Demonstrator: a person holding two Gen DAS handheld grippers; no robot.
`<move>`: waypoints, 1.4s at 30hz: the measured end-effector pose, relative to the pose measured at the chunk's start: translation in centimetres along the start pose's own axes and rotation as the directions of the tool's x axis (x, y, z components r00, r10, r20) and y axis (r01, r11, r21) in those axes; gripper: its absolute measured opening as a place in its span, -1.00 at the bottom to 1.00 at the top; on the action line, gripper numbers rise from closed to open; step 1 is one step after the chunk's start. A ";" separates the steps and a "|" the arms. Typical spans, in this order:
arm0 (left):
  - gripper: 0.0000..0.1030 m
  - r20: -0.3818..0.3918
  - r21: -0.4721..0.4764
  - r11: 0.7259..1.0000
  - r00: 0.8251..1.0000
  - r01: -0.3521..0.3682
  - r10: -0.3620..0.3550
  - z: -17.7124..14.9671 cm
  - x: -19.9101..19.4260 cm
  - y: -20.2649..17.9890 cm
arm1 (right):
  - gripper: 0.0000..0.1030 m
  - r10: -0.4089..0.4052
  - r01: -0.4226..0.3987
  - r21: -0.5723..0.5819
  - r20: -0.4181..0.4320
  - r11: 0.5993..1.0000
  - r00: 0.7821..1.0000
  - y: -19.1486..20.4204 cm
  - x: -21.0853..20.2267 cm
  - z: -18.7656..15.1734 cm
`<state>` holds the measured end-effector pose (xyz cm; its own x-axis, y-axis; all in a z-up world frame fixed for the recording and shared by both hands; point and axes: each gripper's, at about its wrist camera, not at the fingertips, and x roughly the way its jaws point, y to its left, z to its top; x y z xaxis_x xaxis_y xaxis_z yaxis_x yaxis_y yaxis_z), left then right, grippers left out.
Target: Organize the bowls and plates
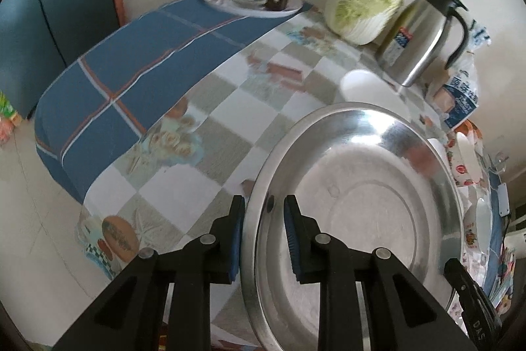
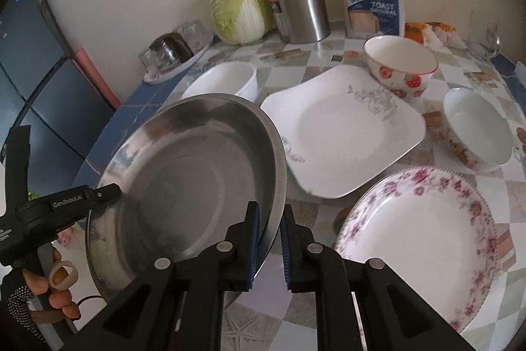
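While you carry the steel basin (image 2: 197, 173) tilted above the near-left part of the surface (image 2: 305, 213), both of your tools are on its rim. Your right hand-held gripper (image 2: 269, 239) straddles the near-right rim, jaws narrow with the metal between the blue pads, though I cannot tell how firmly they bite. Your left hand-held gripper (image 1: 264, 239) straddles the opposite rim the same way, one finger inside the basin, one outside.

Just right of you sits the floral plate (image 2: 424, 239) at the near edge. Beyond it lies the square white plate (image 2: 345, 130), with the plain white bowl (image 2: 227, 81) to its left, partly hidden behind the basin. Further right are the small white bowl (image 2: 476, 127) and the strawberry bowl (image 2: 401, 64).

Watch that rim: thin, slick steel held at two points could pivot or slip if one side loosens, and the basin would likely drop onto the crockery underneath. Swinging it right risks clipping the square plate's edge.
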<state>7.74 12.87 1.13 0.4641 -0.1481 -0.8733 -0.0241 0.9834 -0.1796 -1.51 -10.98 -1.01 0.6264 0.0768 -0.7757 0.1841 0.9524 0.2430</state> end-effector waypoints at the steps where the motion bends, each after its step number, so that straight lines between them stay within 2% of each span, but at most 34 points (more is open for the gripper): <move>1: -0.52 0.002 0.008 1.000 1.000 0.002 -0.002 0.2 -0.2 -0.5 | -0.75 0.000 0.000 0.007 0.007 1.000 1.000 -0.3 -0.2 0.1; 11: -0.52 0.006 0.110 0.994 1.000 0.027 -0.027 1.4 -0.5 -7.6 | -0.74 -0.024 0.012 0.147 0.081 0.989 0.996 -5.5 -2.2 1.7; 21: -0.52 -0.031 0.202 0.979 0.999 0.031 -0.026 0.9 1.8 -13.4 | -0.74 -0.050 0.022 0.284 0.090 0.958 0.995 -11.3 -2.5 2.2; 29: -0.52 -0.050 0.221 0.974 0.998 0.042 -0.032 1.1 3.5 -15.5 | -0.74 -0.084 0.060 0.329 0.062 0.943 0.995 -13.9 -1.3 2.2; 42: -0.52 -0.067 0.222 0.973 0.997 0.054 -0.040 2.0 5.4 -16.6 | -0.74 -0.126 0.101 0.310 0.062 0.945 0.990 -14.3 -0.5 3.2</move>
<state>12.41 -4.09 0.29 0.4041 -0.1938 -0.8940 0.1985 0.9726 -0.1211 -2.08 -25.61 -2.23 0.6440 -0.0627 -0.7625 0.4724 0.8165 0.3319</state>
